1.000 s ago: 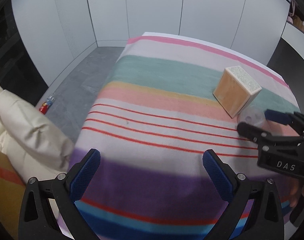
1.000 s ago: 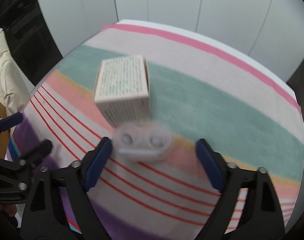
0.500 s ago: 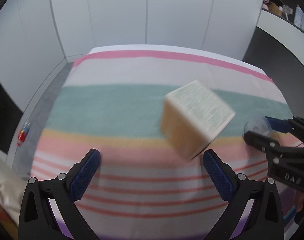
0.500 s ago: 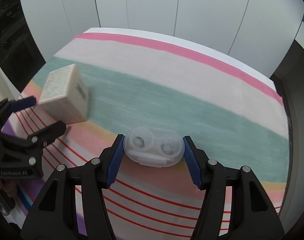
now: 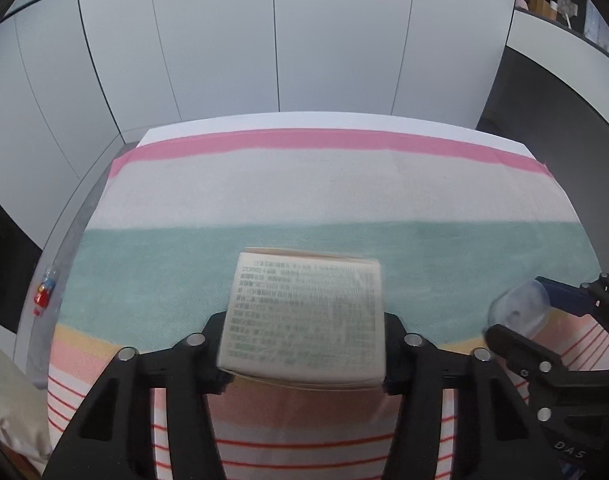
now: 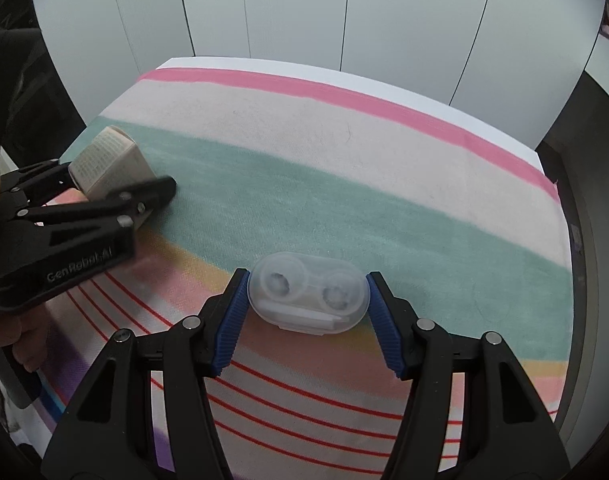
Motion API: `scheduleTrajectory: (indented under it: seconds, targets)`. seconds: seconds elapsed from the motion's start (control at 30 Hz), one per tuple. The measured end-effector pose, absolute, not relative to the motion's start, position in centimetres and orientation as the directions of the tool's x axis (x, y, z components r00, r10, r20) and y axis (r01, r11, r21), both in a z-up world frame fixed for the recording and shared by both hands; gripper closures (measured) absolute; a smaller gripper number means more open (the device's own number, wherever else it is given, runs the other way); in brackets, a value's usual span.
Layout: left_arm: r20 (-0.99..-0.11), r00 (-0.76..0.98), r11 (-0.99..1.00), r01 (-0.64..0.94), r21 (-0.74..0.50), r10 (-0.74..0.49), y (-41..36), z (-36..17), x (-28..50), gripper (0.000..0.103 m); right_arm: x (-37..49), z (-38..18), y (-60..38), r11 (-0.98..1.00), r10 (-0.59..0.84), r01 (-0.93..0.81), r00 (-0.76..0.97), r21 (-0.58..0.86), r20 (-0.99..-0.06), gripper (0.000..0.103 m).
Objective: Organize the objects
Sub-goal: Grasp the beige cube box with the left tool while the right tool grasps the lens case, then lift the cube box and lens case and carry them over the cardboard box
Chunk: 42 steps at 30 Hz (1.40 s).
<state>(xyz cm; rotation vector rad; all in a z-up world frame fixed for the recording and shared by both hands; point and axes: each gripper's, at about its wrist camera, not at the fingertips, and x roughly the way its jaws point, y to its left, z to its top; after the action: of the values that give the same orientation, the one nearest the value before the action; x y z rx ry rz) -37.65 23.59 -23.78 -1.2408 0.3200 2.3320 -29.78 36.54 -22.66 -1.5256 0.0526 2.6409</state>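
The left gripper (image 5: 304,344) is matte black plastic, its two arms built as open triangular frames; round silver screw heads sit at the joints; seen from the right wrist camera, its side carries grey lettering reading "GenRobot.AI". The right gripper (image 6: 307,300) has the same black frame and silver screws; its fingers (image 6: 230,312) are lined with ribbed blue pads; seen from the left wrist camera its body bears the pale letters "DAS". Bare skin of a hand (image 6: 22,340) shows below the left gripper's body, at the near left.
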Motion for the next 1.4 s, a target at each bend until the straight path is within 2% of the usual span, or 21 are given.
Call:
scheduleTrajectory:
  seconds: [0.27,0.53,1.03,1.23,1.4]
  targets:
    - [-0.833,-0.463,-0.868,-0.495,-0.042,0.304,23.3,-21.6,-35.2,0.051,-28.7,-19.9,37.3,-0.993,0.045,-0.115,-0.513,0.016,-0.857,0.042]
    - [-0.825,-0.495,-0.892,-0.451,-0.024,0.272,22.2,-16.7,-32.2,0.051,-27.0,-15.5,37.9,-0.982,0.025,-0.173,-0.509,0.074,-0.860,0.042]
    - [-0.808,-0.521,-0.921,-0.385,-0.067,0.276,17.7,-6.9,-23.7,0.051,-18.7,-6.4,35.8,-0.988,-0.016,-0.119,-0.537,0.094,-0.844,0.042]
    - [-0.812,-0.523,-0.925,-0.376,-0.052,0.259,16.4,-5.3,-19.9,0.051,-15.0,-4.2,34.8,-0.992,-0.012,-0.098,-0.528,0.074,-0.849,0.042]
    - [-0.817,-0.520,-0.943,-0.320,-0.086,0.251,14.9,-4.3,-17.7,0.051,-12.7,-2.1,33.7,-0.996,-0.013,-0.062,-0.549,0.056,-0.836,0.042]
